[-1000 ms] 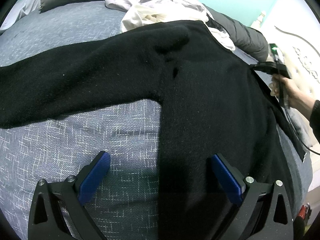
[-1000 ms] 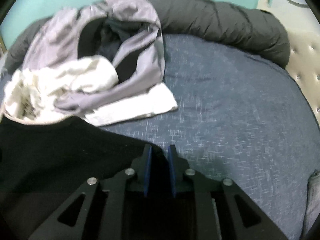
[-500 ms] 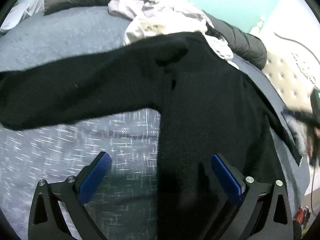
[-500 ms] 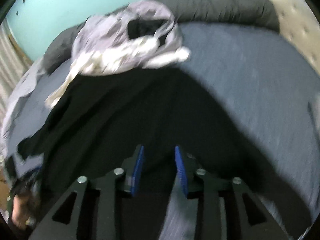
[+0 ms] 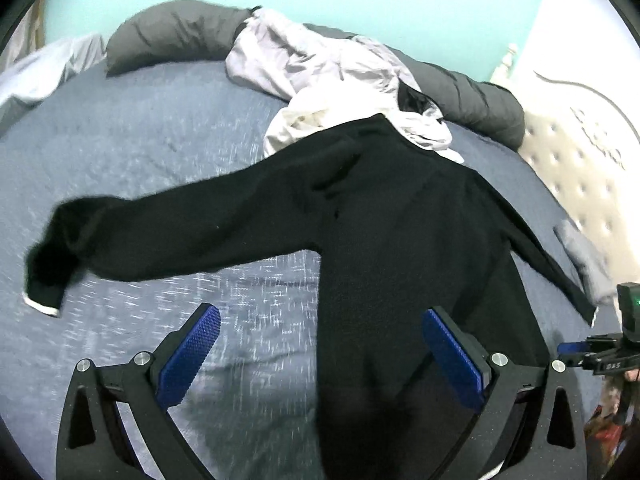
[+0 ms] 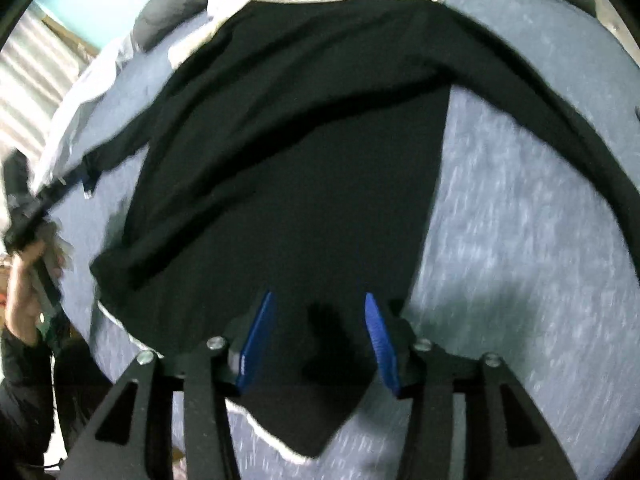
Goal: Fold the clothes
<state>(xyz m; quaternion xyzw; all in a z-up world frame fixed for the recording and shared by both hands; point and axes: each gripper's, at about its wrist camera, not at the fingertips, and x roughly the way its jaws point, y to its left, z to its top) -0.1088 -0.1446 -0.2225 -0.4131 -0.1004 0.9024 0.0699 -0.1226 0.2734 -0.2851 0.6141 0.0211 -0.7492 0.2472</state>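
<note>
A black sweater (image 5: 400,240) lies spread flat on the blue-grey bed (image 5: 140,140). One sleeve reaches left to its cuff (image 5: 44,300), the other runs down to the right. My left gripper (image 5: 320,336) hovers open and wide above the sweater's lower body, holding nothing. In the right wrist view my right gripper (image 6: 320,320) is over the sweater's hem (image 6: 304,420). Its jaws are opening, with black fabric below the gap and the blue pads (image 6: 378,336) not pressing on it. The right gripper (image 5: 592,354) also shows at the right edge of the left wrist view.
A heap of grey and white clothes (image 5: 328,76) lies at the sweater's collar. A dark grey rolled duvet (image 5: 180,36) runs along the far side. A tufted headboard (image 5: 580,184) stands right, with a small grey cloth (image 5: 580,256) beside it. A hand (image 6: 24,292) shows at far left.
The right gripper let go of the sweater's edge, swung across to the hem and opened its jaws. The left gripper rose, so more of the sweater shows.
</note>
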